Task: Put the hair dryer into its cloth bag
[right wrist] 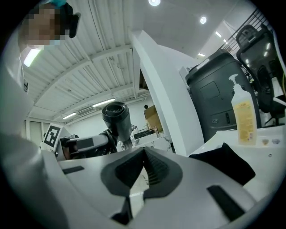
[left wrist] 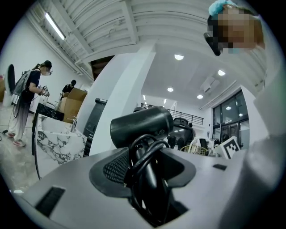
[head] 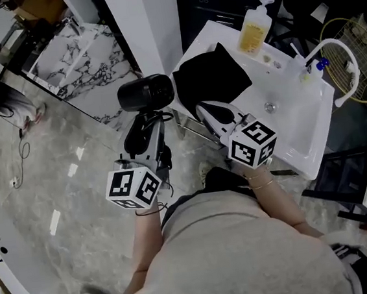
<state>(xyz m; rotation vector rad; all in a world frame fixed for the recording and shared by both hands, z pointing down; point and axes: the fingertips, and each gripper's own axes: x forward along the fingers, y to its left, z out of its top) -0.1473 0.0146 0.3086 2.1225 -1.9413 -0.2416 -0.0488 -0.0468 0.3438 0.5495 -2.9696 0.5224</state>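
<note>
Nearest the lens: grey shirt (head: 246, 247), filling the bottom of the head view.

Up and to the left, left gripper (head: 143, 124), pinching the cord-wound handle of the dryer (head: 145, 92). Carried in the air over the marble floor (head: 66, 207), resting on nothing. Same grip in the left gripper view: handle wedged between the pads, black barrel riding above them.

To the right, right gripper (head: 211, 111), jaws pressed together on nothing, tip just beside the near edge of the bag (head: 212, 75); no hold on the cloth. Bag lying black and slack on the left end of the white sink (head: 300, 137), no open mouth visible from here. Farther right, soap bottle (head: 253, 31) and tap (head: 336, 49), out of the way.

Judged progress: early. Done so far: dryer picked up, cord bundled round its handle, brought near the bag. Left to do: take hold of the bag with the empty gripper, open its mouth, feed the dryer in, likely barrel first. Nothing inside the bag yet, as far as can be seen.
</note>
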